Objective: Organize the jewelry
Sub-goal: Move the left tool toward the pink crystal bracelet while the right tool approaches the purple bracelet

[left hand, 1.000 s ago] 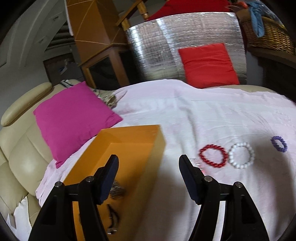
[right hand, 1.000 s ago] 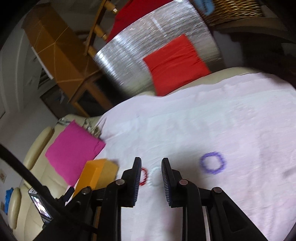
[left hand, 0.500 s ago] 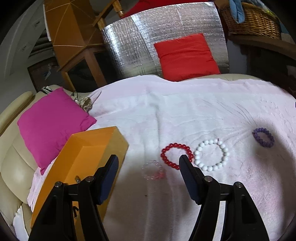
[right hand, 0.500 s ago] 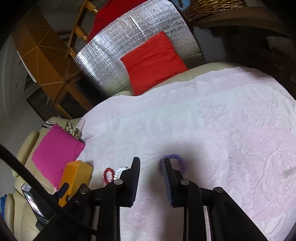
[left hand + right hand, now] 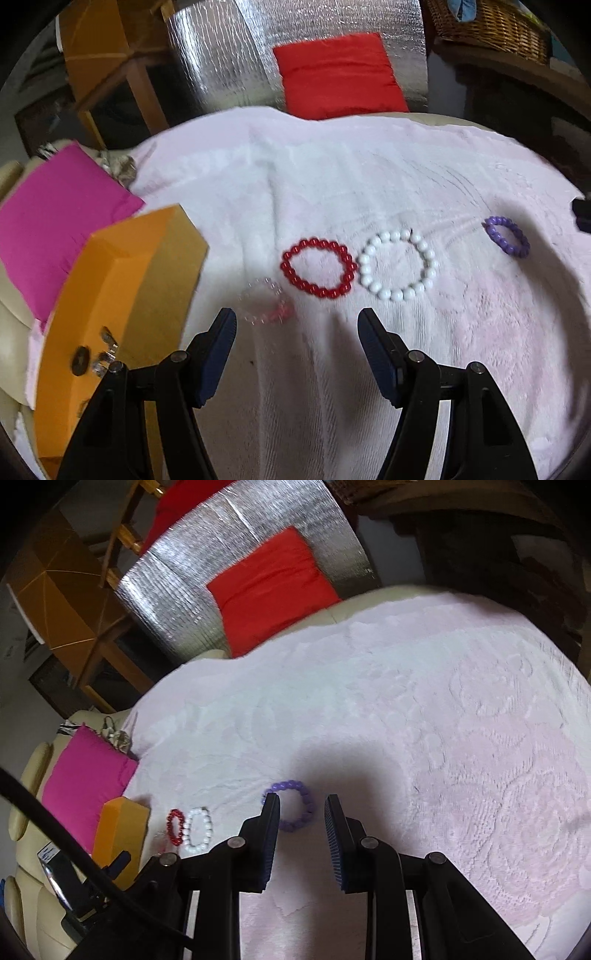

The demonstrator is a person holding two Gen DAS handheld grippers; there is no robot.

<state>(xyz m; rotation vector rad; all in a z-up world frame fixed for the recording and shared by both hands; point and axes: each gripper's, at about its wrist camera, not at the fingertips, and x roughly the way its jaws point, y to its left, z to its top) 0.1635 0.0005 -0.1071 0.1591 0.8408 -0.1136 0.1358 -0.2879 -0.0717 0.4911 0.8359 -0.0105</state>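
Four bead bracelets lie in a row on a pale pink cloth (image 5: 332, 177): a clear-pink one (image 5: 275, 314), a red one (image 5: 317, 242), a white one (image 5: 364, 266) and a purple one (image 5: 496, 236). An open orange box (image 5: 122, 280) with small items inside stands to their left. My left gripper (image 5: 297, 321) is open and empty, its tips just short of the clear-pink and red bracelets. My right gripper (image 5: 301, 801) hovers narrowly open over the purple bracelet (image 5: 288, 785); its left finger covers the ring's left edge and the pads do not press on it.
A magenta cushion (image 5: 55, 221) lies left of the box on the cream sofa. A red cushion (image 5: 340, 74) leans on a silver foil panel (image 5: 221, 55) at the back. A wicker basket (image 5: 487, 26) and wooden furniture (image 5: 96, 48) stand behind.
My left gripper swung right from above the orange box toward the bracelets and came lower. My right gripper closed in on the purple bracelet, which now lies between its tips. Neither opening changed.
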